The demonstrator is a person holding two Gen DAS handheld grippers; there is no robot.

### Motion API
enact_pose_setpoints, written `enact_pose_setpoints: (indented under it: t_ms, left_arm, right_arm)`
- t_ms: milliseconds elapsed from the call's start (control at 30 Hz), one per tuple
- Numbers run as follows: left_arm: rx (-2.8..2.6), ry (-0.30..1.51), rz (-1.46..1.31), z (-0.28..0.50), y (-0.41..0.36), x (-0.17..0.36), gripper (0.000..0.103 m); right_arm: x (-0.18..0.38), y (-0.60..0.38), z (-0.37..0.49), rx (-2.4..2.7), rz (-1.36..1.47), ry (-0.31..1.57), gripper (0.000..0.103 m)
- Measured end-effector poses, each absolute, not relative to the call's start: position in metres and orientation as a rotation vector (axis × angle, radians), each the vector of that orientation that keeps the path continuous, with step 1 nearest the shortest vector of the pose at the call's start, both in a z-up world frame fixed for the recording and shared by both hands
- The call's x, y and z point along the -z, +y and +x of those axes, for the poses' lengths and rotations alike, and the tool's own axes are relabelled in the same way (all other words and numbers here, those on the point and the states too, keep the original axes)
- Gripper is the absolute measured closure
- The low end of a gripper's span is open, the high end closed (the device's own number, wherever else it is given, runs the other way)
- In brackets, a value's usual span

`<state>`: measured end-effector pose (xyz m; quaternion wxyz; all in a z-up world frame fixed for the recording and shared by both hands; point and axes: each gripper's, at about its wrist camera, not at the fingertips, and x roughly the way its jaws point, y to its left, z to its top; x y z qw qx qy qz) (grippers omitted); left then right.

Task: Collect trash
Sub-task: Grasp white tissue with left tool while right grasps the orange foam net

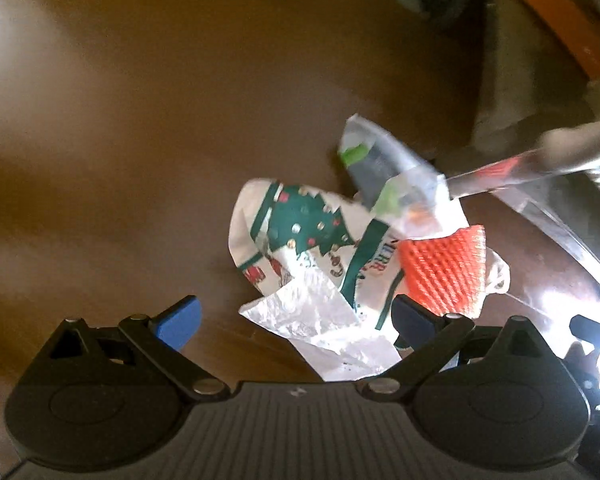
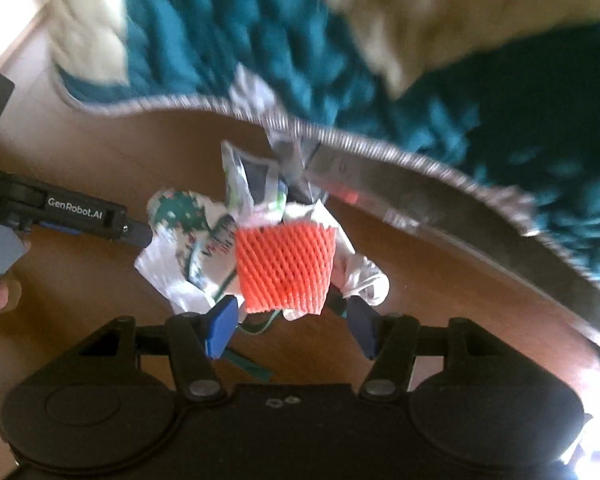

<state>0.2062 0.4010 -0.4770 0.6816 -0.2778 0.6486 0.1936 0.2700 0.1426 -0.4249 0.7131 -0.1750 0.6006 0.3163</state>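
Orange foam net (image 2: 285,270) lies between the right gripper's (image 2: 290,330) spread fingers.

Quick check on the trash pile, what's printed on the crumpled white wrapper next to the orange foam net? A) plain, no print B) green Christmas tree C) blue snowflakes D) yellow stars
B: the crumpled white wrapper carries a green Christmas tree with ornaments, lying against the orange foam net on the brown table.
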Motion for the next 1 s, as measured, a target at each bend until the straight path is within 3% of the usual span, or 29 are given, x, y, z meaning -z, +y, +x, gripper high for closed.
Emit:
enact_pose_setpoints:
  t_ms: [533,700,833,900,1000]
  left_arm:
    - [-0.506,1.424,-0.958,0.171,0.406,0.560,0.004]
    - [-0.495,1.441,-1.027,0.163,0.408,0.575,0.035]
    - [-0.486,1.441,-1.041,0.160,0.409,0.576,0.055]
    - [-0.480,1.430,-1.064,0.159,0.410,0.576,0.065]
    - [-0.482,1.423,-1.063,0.157,0.406,0.570,0.073]
  right_arm:
    - [0.529,0.179,0.297,-0.614,-0.346,1.451,0.043]
    - [0.539,0.178,0.307,-0.616,-0.274,1.492,0.044]
    - [0.541,0.180,0.312,-0.623,-0.268,1.497,0.046]
    - [0.540,0.182,0.312,-0.629,-0.286,1.495,0.063]
    - [0.535,0.184,0.311,-0.635,-0.307,1.498,0.082]
